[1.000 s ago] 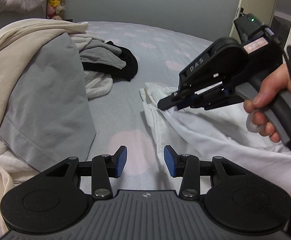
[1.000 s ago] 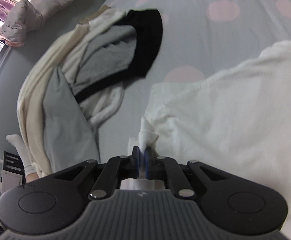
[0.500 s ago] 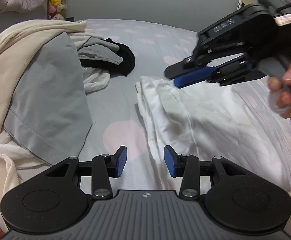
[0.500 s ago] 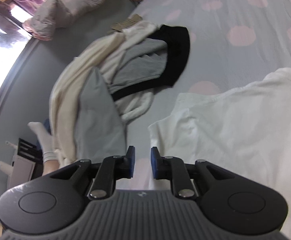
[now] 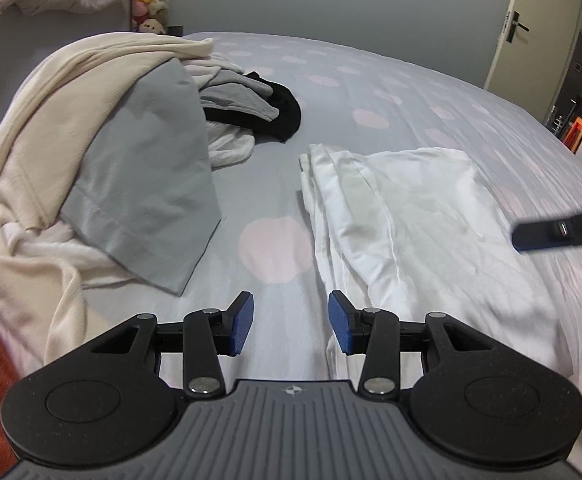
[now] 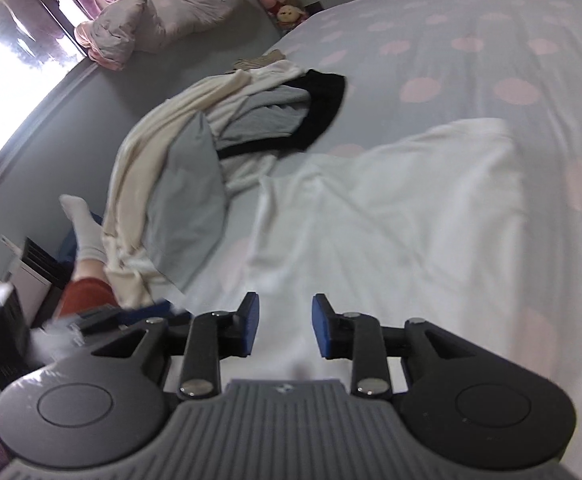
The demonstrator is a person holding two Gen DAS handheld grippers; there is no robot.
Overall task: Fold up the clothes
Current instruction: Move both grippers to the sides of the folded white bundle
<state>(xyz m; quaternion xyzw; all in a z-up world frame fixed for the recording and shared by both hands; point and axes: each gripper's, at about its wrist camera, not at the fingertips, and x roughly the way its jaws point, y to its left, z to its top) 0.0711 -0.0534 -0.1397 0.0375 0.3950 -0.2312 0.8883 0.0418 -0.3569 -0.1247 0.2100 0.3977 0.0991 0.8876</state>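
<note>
On the bed (image 5: pixel 411 92), a grey sheet with pink dots, a white shirt (image 5: pixel 411 216) lies partly folded, its doubled edge facing the clothes pile (image 5: pixel 103 128). That pile sits just left of the shirt with a strip of bare sheet between them: cream and grey garments on top, a white knit beneath, a black piece (image 5: pixel 283 112) at its far end. Left claw (image 5: pixel 290 326) hangs over the sheet at the shirt's near left edge, pads parted about halfway, nothing between them. Right claw (image 6: pixel 282 326) is above the shirt's near part, jaws opening, empty, clear of the cloth; in the left view only its blurred fingertip (image 5: pixel 559 230) shows, at the shirt's right side. Beyond the pile, plush toys (image 5: pixel 149 4) and a pink duvet (image 6: pixel 163 24) stand against the wall. A door (image 5: pixel 539 28) stands right of the bed. A socked foot (image 6: pixel 83 228) shows left of the pile.
</note>
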